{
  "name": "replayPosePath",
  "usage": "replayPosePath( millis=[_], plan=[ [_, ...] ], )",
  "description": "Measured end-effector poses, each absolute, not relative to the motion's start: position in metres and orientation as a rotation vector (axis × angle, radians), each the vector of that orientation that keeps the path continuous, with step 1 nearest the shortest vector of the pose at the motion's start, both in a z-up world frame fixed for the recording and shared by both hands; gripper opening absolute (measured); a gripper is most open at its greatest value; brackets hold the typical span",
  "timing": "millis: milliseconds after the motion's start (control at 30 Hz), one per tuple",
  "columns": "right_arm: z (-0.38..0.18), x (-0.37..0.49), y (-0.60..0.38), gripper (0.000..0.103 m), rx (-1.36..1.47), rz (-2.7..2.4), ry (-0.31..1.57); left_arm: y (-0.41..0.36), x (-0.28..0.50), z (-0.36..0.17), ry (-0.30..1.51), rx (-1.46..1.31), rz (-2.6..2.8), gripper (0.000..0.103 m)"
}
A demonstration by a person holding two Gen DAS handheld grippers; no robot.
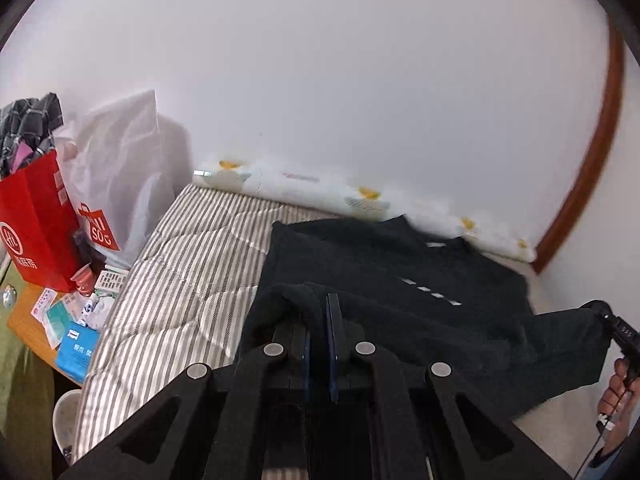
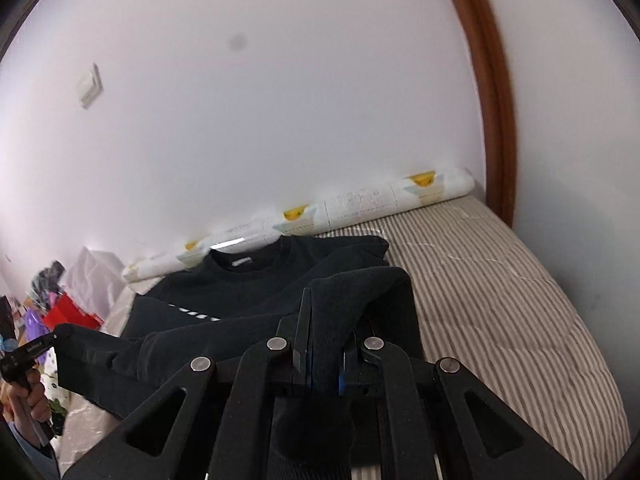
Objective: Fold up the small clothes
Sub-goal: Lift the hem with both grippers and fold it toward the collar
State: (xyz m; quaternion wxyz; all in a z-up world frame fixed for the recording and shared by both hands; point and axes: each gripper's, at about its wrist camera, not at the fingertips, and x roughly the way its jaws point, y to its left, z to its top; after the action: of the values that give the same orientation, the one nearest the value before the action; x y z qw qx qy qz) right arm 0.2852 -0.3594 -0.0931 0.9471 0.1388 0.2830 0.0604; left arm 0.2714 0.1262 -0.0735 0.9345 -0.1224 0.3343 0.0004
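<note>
Presently both the left gripper (image 1: 320, 320) and right gripper (image 2: 324, 344) are clamping the hem of the soft, limp black sweatshirt (image 1: 384, 264), which is lying collar-far on the striped mattress (image 1: 192, 264) and sagging between them

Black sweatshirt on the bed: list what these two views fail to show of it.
- Near hem of the black sweatshirt: in both wrist views it disappears behind the gripper bodies, left gripper and right gripper, each with jaws shut on a fold.
- White chest print: too small and blurred to read in the left view; half covered by the lifted fold in the right.
- Neck label: too small to read.
</note>
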Motion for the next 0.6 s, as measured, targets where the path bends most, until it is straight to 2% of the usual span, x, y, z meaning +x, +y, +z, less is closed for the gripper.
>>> replayPosePath(
  millis=[267, 500, 533, 600],
  plan=[
    [-0.155, 0.363, -0.354, 0.008, 0.255, 0.083, 0.736, 0.129, 0.317, -0.126, 0.807, -0.238, 0.05, 0.007],
    [-0.184, 0.383, -0.351, 0.009, 0.249, 0.034, 0.852, 0.13, 0.322, -0.14, 0.85, -0.229, 0.041, 0.01],
    [-0.181, 0.379, -0.351, 0.011, 0.246, 0.034, 0.851, 0.13, 0.321, -0.139, 0.853, -0.23, 0.036, 0.01],
    [-0.173, 0.368, -0.352, 0.026, 0.243, 0.033, 0.855, 0.131, 0.314, -0.135, 0.861, -0.225, 0.032, 0.014]
  ],
)
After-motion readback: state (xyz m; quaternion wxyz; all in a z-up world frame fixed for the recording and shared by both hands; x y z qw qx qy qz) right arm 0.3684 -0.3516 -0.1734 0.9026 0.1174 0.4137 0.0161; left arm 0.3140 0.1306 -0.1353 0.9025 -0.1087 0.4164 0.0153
